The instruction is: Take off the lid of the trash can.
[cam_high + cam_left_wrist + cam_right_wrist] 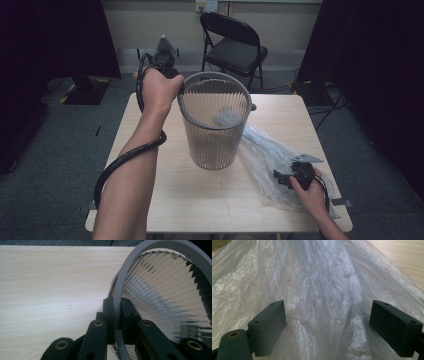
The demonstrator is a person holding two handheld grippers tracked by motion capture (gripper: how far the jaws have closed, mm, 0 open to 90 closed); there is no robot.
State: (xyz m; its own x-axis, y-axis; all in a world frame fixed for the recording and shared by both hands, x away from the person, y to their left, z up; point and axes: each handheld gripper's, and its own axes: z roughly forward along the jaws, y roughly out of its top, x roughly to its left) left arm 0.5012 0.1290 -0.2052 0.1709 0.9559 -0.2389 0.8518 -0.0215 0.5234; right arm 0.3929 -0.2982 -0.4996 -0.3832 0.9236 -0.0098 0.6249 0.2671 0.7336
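High view: pale wood table (165, 200) on grey carpet, black chair (235, 47) behind. My left gripper (117, 315) clamps the bin (215, 125) rim; right gripper (328, 325) gapes over plastic bag (319, 285).

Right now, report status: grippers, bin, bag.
Left gripper shut on bin rim. Right gripper open over plastic bag. Bag lies flat beside bin.

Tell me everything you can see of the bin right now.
The bin is a clear, ribbed plastic wastebasket with a smooth grey rim, tapering toward its base. It stands upright mid-table, with no liner fitted. The left tool is clamped on its rim, one jaw inside, one outside. The crumpled clear bag lies against its right side.
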